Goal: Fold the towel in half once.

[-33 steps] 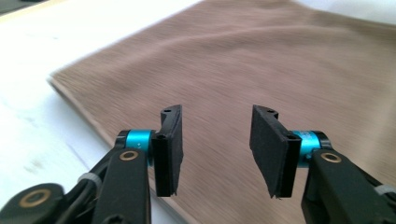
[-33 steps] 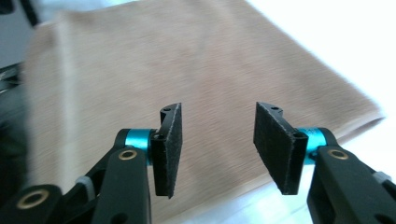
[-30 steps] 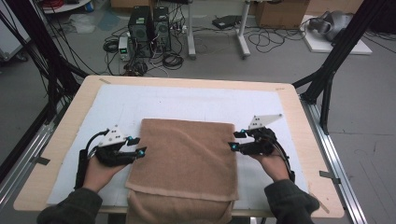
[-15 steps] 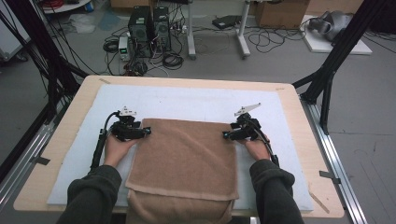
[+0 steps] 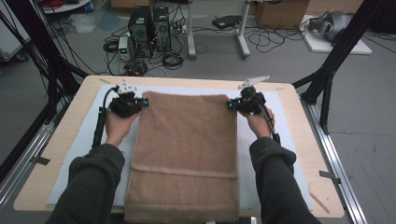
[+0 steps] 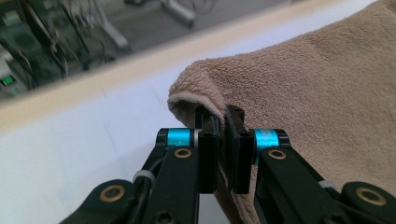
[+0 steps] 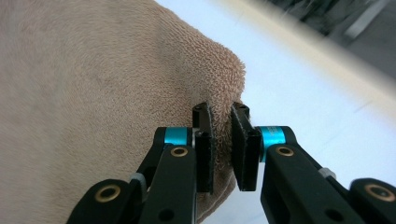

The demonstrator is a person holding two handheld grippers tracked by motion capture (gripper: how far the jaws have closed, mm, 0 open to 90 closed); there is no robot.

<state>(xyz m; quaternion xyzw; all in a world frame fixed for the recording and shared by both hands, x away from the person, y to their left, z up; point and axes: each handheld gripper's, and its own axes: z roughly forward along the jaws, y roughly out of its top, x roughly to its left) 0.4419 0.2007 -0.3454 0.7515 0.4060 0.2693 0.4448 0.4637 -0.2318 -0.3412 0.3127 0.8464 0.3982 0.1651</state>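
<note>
We hold a soft tan terry-cloth towel [image 5: 187, 154] by its two far corners, one corner in each gripper. The towel lies spread lengthwise down the middle of the white mat [image 5: 84, 154] that covers the pale wooden counter [image 5: 56, 154], its far edge drawn straight between our hands and its near end hanging over the counter's near edge, a woven band crossing it not far from that end.

Our left gripper [image 5: 140, 102] sits at the far left corner. In the left gripper view its black fingers [image 6: 208, 154] have just been closing and now stand narrow, clamped on the cloth — the corner [image 6: 201, 88] humps up in a small fold above the tips, with the towel [image 6: 327, 93] running away to the right of that view over the white mat [image 6: 70, 154].

Our right gripper [image 5: 232, 105] sits at the far right corner. Its fingers [image 7: 204, 149] have likewise just been closing and pinch the towel's edge between the pads — the rounded corner [image 7: 224, 70] bulges beyond them, the towel [image 7: 93, 93] spreading to the left of that view.

Both our forearms, in dark green sleeves [image 5: 88, 186], flank the towel on either side.
</note>
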